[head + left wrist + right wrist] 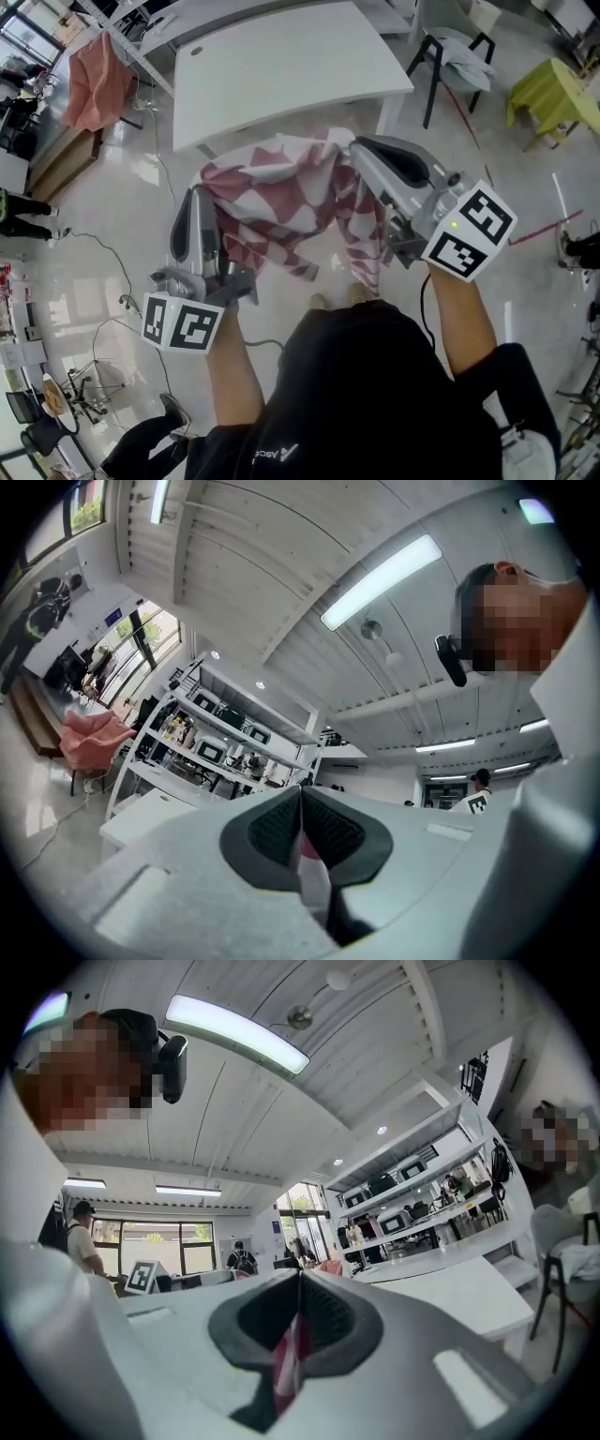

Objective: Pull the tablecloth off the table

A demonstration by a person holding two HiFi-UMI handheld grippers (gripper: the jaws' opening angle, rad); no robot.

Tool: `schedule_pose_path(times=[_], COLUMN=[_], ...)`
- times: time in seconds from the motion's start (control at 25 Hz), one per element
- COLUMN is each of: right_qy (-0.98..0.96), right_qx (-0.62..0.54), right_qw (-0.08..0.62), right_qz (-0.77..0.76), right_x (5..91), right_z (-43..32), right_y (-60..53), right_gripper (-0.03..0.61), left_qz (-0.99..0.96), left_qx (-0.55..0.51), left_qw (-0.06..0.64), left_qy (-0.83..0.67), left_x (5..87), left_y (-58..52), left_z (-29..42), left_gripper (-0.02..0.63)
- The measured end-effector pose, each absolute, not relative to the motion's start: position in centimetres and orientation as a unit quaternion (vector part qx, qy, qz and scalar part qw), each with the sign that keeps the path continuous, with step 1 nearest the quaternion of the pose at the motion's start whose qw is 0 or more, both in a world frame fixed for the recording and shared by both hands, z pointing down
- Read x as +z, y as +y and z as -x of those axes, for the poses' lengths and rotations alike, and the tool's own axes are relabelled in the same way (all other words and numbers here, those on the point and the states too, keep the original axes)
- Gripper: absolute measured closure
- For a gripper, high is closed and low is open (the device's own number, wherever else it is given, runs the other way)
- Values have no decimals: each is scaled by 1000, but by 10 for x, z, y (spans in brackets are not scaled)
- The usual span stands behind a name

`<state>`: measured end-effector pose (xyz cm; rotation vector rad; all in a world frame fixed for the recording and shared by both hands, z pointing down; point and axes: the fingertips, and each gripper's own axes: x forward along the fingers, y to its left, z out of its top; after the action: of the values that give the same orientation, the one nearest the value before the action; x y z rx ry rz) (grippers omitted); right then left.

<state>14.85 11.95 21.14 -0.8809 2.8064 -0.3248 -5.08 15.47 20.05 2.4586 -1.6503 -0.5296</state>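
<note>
We hold the left claw (202,195) and right claw (356,147) clamped on the red-and-white checked tablecloth (281,192), which hangs clear of the white tabletop (281,66).

The person wears a black top (366,394) with a small white logo (275,455) near its hem. The left gripper (200,194) and the right gripper (357,148) each have a smooth pale grey shell, dark ribbed pads (277,829) lining the jaws, and a white cube (181,323) printed with black square markers. A green light (454,225) glows on the right one's cube.
</note>
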Motion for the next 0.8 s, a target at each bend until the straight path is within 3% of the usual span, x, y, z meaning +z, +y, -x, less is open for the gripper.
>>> schedule_pose_path(times=[0.8], right_qy=[923], right_qx=[-101], right_qw=[61], right_qz=[365], right_x=[231], right_z=[-160], right_y=[127], right_gripper=[572], left_qz=[-836], left_qx=[-165], left_qw=[66], left_qy=[-519], left_x=[197], left_y=[158], left_z=[49], left_gripper=[600])
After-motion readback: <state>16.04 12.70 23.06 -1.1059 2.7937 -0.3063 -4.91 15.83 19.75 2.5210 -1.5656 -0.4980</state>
